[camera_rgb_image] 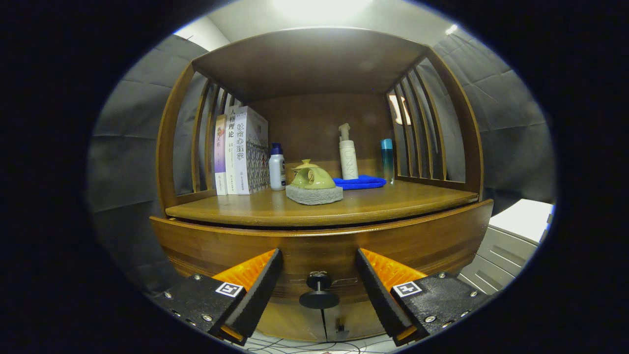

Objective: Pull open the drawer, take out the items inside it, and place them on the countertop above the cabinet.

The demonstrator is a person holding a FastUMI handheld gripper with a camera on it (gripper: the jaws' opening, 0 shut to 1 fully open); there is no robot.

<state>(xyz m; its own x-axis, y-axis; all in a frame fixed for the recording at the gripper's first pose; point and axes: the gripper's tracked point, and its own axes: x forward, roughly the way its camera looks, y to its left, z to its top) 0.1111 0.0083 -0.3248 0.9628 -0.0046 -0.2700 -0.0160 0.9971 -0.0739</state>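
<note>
The hand-held gripper [319, 290] is hovering with fingers spread either side of the drawer knob [319, 291], not touching it; the drawer front [319, 241] is sitting below the surface [344, 206].

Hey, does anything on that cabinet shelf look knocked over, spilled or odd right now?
Nothing stands out. The books, white bottle, pump bottle and teal bottle stand upright; the green teapot sits on its grey pad. The drawer is shut, its knob between the open tongs.
</note>
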